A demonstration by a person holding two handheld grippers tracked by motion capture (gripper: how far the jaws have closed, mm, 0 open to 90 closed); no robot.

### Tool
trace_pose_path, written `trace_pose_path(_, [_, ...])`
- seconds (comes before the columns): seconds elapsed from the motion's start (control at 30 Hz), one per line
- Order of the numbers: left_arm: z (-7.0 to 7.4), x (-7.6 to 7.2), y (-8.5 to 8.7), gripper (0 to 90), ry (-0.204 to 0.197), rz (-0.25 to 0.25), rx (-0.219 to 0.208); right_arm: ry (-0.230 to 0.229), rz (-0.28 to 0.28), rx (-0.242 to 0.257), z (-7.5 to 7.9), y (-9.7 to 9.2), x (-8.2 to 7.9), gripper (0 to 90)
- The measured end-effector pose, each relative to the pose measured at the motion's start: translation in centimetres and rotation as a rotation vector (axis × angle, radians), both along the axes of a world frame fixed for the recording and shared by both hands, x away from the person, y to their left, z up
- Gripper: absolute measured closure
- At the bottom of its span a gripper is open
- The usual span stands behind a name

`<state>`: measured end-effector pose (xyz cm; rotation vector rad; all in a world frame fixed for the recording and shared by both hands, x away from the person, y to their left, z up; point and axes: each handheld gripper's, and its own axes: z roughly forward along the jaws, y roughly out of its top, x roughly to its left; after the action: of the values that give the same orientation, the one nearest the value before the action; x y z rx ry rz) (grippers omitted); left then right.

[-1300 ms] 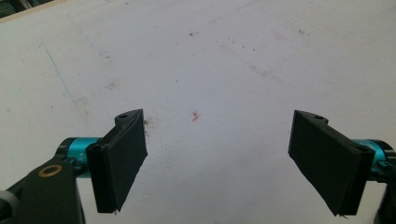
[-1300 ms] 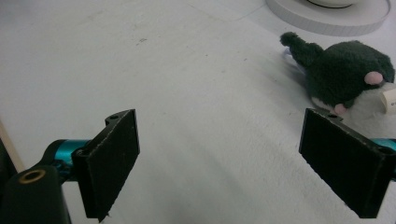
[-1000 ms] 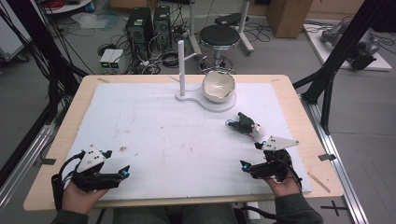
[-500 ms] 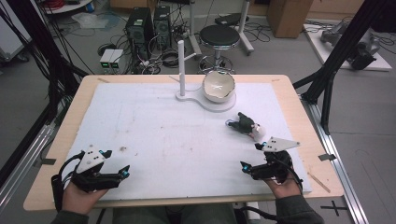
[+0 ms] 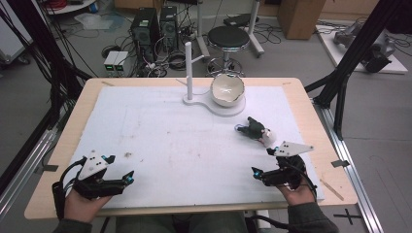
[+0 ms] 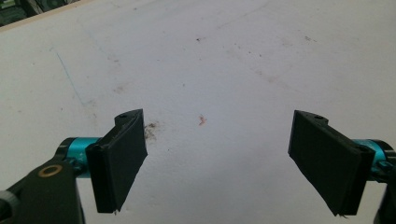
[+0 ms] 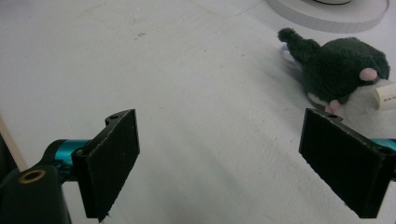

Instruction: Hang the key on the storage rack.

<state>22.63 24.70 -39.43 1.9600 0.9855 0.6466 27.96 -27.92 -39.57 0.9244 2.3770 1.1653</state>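
A dark green plush toy with pink bits and a white label lies on the white mat, right of centre. My right gripper rests near the front right edge, open and empty, just short of the toy. My left gripper sits at the front left, open too, with bare stained mat between its jaws. A cracked white bowl stands on a white base with an upright post at the back centre.
The white mat covers most of the wooden table. Behind the table are a black stool, computer towers and cables on the floor. Black frame legs stand to the right.
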Motion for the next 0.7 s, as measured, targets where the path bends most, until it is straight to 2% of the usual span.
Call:
trace_pose_path(0.17, [0.0, 0.0, 0.0, 19.5, -0.001, 0.008, -0.008, 0.003, 0.001, -0.009, 0.6, -0.2, 0.4, 11.4])
trace_pose_path(0.47, [0.0, 0.1, 0.1, 19.5, -0.001, 0.013, -0.003, 0.007, 0.017, -0.055, 3.0, -0.7, 2.4, 11.4])
trace_pose_path(0.7, [-0.1, 0.2, 0.1, 19.5, -0.004, 0.013, -0.005, 0.013, 0.025, -0.056, 3.6, -0.5, 3.4, 11.4])
